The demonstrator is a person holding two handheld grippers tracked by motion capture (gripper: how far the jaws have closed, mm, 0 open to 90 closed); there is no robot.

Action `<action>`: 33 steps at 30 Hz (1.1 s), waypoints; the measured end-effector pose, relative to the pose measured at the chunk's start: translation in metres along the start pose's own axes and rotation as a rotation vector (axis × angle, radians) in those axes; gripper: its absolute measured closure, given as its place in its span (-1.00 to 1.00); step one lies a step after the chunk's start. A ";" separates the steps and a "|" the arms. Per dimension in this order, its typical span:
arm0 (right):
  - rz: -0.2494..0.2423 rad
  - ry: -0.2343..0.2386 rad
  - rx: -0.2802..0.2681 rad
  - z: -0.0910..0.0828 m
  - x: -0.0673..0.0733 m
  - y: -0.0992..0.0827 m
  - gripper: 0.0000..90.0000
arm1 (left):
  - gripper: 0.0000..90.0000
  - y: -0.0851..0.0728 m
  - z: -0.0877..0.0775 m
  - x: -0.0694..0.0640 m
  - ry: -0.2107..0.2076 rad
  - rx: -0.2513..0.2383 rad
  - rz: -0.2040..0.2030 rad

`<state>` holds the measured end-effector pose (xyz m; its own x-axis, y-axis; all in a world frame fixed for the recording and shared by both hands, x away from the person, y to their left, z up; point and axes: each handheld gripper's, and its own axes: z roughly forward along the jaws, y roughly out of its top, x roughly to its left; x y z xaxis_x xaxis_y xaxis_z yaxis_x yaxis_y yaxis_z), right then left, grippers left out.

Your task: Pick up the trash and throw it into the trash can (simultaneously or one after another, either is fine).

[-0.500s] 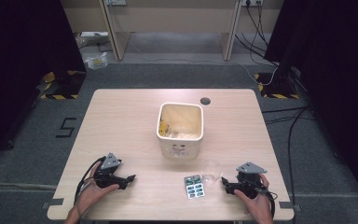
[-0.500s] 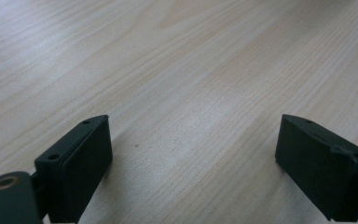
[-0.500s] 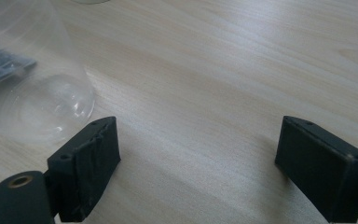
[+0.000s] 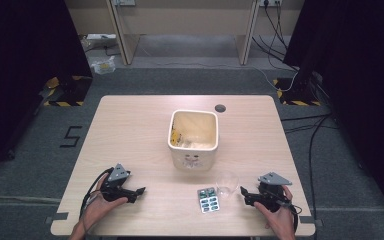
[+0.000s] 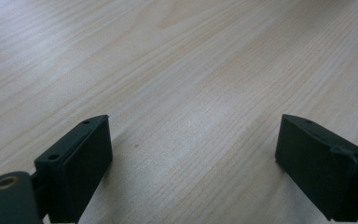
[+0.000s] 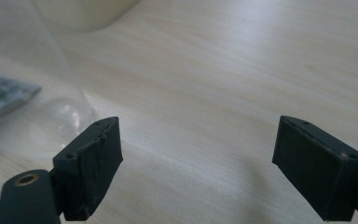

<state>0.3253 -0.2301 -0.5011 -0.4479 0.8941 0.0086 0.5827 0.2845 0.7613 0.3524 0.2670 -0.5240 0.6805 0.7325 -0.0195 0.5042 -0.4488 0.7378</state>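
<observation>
Right gripper (image 4: pixel 243 192) is resting with jaws apart, just beside clear cup (image 4: pixel 227 181); pill pack (image 4: pixel 209 200) is lying nearby.

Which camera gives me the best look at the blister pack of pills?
The high view: the blister pack lies whole on the table, beside the clear plastic cup. The right gripper view catches just a blurred corner of it behind the cup.

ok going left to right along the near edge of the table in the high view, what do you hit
left tongs → blister pack of pills → clear plastic cup → right tongs
</observation>
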 end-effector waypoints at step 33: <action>-0.097 0.074 -0.058 -0.033 0.027 0.075 -0.49 | -0.78 0.000 0.000 0.000 0.000 0.000 0.000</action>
<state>0.3345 -0.1963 -0.4220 -0.5506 0.8345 -0.0209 0.4946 0.3462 0.7972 0.3524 0.2670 -0.5240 0.6805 0.7325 -0.0197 0.5043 -0.4486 0.7378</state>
